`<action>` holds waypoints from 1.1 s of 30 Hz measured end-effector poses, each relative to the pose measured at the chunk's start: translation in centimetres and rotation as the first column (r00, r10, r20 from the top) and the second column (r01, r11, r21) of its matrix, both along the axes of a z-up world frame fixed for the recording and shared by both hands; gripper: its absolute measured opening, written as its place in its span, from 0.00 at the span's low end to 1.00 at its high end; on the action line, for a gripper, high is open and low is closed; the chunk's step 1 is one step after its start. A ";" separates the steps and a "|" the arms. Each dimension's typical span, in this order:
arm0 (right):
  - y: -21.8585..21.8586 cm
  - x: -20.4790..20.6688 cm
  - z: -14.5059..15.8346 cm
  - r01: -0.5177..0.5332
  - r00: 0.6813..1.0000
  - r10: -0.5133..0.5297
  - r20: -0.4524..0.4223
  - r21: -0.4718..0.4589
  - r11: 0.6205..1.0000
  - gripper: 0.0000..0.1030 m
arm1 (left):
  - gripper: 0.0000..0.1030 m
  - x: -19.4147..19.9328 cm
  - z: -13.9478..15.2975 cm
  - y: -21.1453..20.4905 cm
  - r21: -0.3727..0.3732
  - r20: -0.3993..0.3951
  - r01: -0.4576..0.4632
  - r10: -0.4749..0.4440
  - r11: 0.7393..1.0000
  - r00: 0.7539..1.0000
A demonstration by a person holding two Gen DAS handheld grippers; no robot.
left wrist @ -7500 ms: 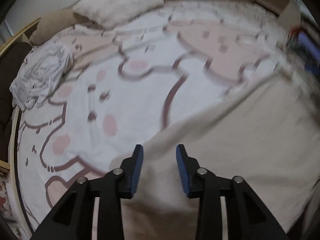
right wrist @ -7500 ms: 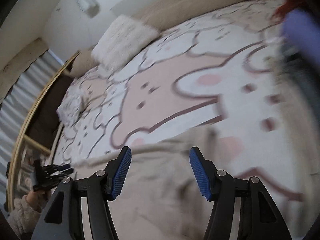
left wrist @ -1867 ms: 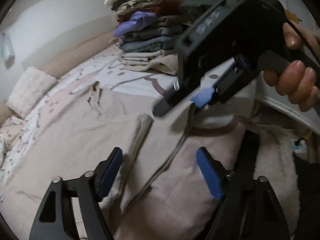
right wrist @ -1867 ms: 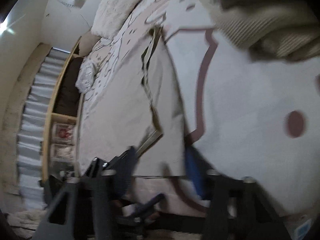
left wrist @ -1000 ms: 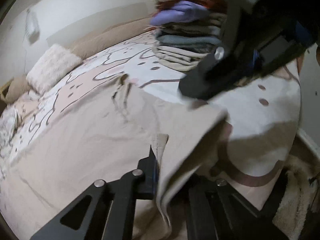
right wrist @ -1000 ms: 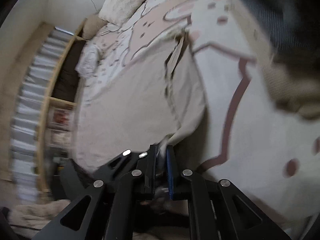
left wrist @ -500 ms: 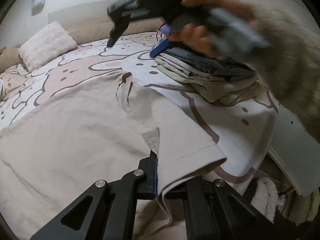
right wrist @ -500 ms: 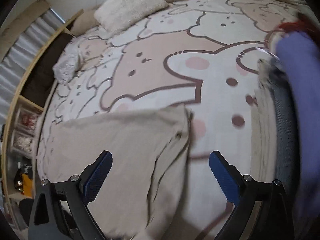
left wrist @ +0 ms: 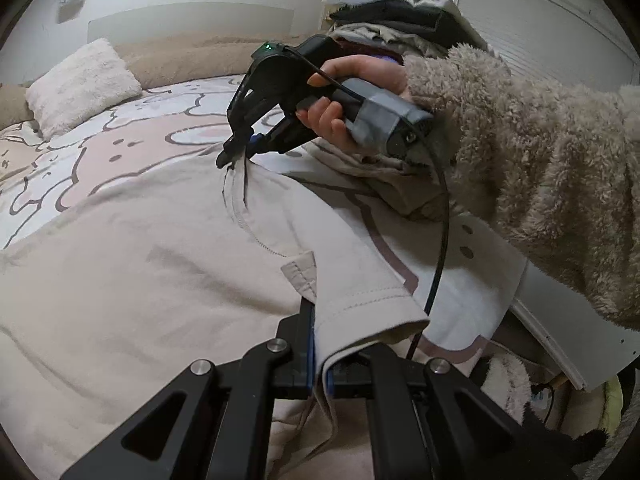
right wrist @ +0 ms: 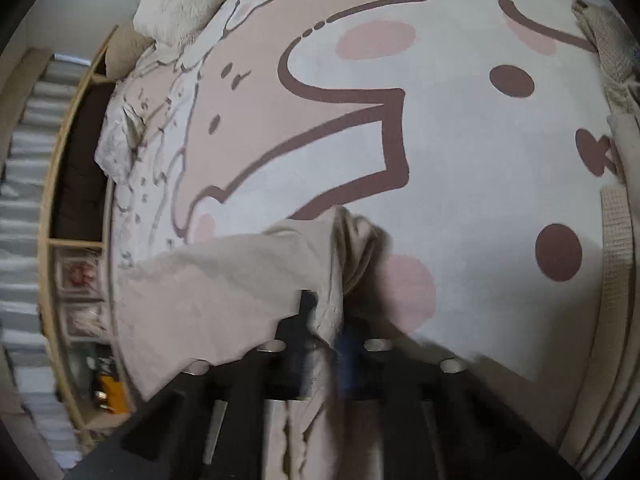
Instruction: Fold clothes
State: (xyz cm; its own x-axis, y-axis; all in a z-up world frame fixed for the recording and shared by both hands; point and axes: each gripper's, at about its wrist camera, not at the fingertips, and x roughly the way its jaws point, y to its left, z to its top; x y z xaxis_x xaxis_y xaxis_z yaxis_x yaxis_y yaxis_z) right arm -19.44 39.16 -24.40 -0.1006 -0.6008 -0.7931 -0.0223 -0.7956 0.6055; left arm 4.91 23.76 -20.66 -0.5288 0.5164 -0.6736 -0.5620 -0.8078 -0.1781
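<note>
A beige shirt [left wrist: 152, 264] lies spread across a bed [left wrist: 132, 148] whose cover is printed with pink and white cartoon rabbits outlined in brown.

In the left wrist view, the left gripper [left wrist: 320, 364] sits at the bottom of the frame with its two fingers pressed together on the hem of the shirt's sleeve [left wrist: 360, 296]. The sleeve cloth bunches up between the blue pads and drapes over the right-hand finger.

Farther back in the same view, a hand [left wrist: 344, 96] in a fluffy beige sleeve [left wrist: 540, 168] grips the handle of the right gripper [left wrist: 236, 152]. That gripper points down at the shirt's collar [left wrist: 236, 188], its tips closed on the fabric, which puckers into dark creases where it is pinched. A black cable [left wrist: 440, 240] hangs from the handle.

The right wrist view confirms this: the right gripper [right wrist: 326, 340], blurred, has its fingers close together with a fold of the shirt [right wrist: 224, 292] caught between them and lifted off the bed cover [right wrist: 460, 168].

Behind the hand stands a tall stack of folded clothes [left wrist: 392, 24], on the bed's right side. A shaggy white pillow [left wrist: 80, 84] rests at the head of the bed, against a long tan bolster [left wrist: 192, 56]. A crumpled white garment [right wrist: 120, 140] lies at the bed's far edge, beside wooden shelves [right wrist: 76, 264].
</note>
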 end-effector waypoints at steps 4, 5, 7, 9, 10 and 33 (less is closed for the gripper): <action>-1.3 0.8 4.1 -0.022 0.994 0.021 -0.108 -0.007 1.000 0.07 | 0.04 0.4 1.8 -1.6 0.054 -0.002 -0.035 0.035 0.998 0.999; -1.8 1.0 5.2 -0.028 0.991 0.026 -0.133 -0.012 1.000 0.07 | 0.04 0.5 2.3 -2.1 0.069 -0.002 -0.045 0.046 0.997 0.999; -2.9 1.4 7.8 -0.041 0.983 0.035 -0.178 -0.030 0.999 0.07 | 0.04 0.8 3.3 -3.4 0.100 -0.006 -0.070 0.071 0.993 0.997; -4.3 1.9 10.2 -0.056 0.976 0.045 -0.215 -0.044 0.997 0.07 | 0.04 1.5 4.4 -5.1 0.125 -0.023 -0.113 0.117 0.986 0.993; -5.3 2.1 11.3 -0.066 0.972 0.053 -0.231 -0.048 0.997 0.07 | 0.04 2.0 4.9 -6.2 0.141 -0.033 -0.143 0.149 0.980 0.988; -40.9 2.9 8.0 -0.326 0.925 0.341 -0.167 0.110 0.939 0.07 | 0.04 9.7 1.0 -30.1 0.063 0.248 -0.756 0.723 0.652 0.645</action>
State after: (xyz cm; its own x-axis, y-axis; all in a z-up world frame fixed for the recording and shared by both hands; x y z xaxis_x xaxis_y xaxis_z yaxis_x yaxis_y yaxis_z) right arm -16.55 -1.76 -16.37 -0.0517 -0.5606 -0.8265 0.3562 -0.7835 0.5091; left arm 14.64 -6.31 -19.69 -0.6527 0.1077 -0.7499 0.2688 -0.8926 -0.3621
